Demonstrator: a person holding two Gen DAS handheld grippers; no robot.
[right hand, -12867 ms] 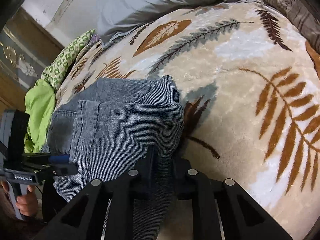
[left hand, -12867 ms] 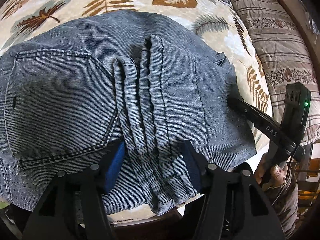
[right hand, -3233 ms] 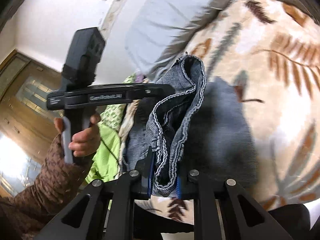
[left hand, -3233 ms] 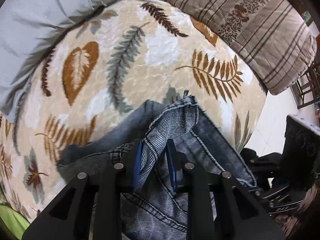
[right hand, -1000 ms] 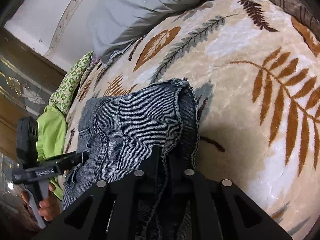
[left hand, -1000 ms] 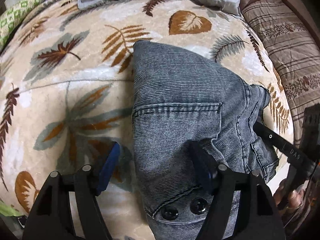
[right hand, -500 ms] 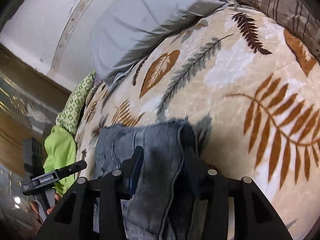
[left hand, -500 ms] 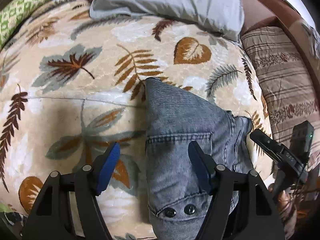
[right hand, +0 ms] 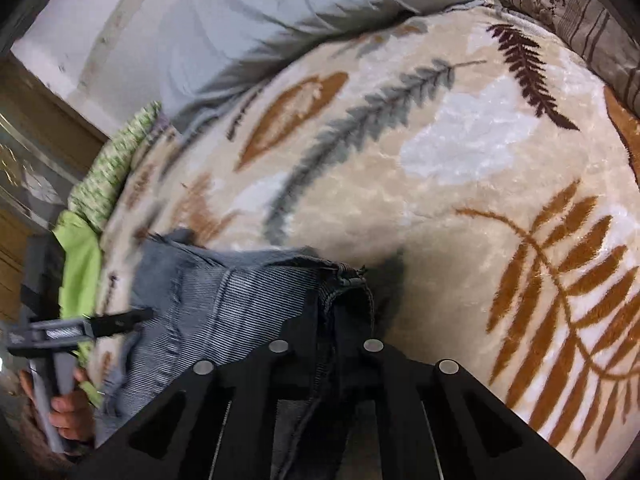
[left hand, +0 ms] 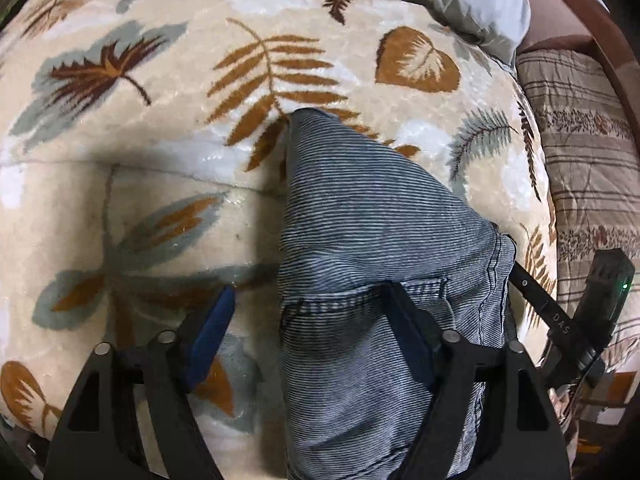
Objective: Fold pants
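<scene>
The pants (left hand: 372, 248) lie as a compact folded bundle on the bed's leaf-patterned blanket (left hand: 168, 184), near the front edge, with a grey pillow (right hand: 280, 12) well behind them. They are thick grey denim: heavy for cloth, soft enough to bend, but stacked layers that I expect will spring open or slide if only the top layer is taken. The safest hold looks to be a stitched edge, the waistband or the hem, pinched through all the layers at once. The left tongs (left hand: 316, 320) hang above the bundle with the fingers spread wide, one blue pad (left hand: 210, 326) over bare blanket and the other over the pocket seam, gripping nothing. The right tongs (right hand: 326, 320) sit drawn together on the frayed hem edge (right hand: 348, 276) at the bundle's right side. Half a second ago those right tongs stood apart around the cloth; now they have pinched in on it. The left tongs are as wide as they were then, though the view has dropped nearer the denim, and the bundle itself looks unmoved.
</scene>
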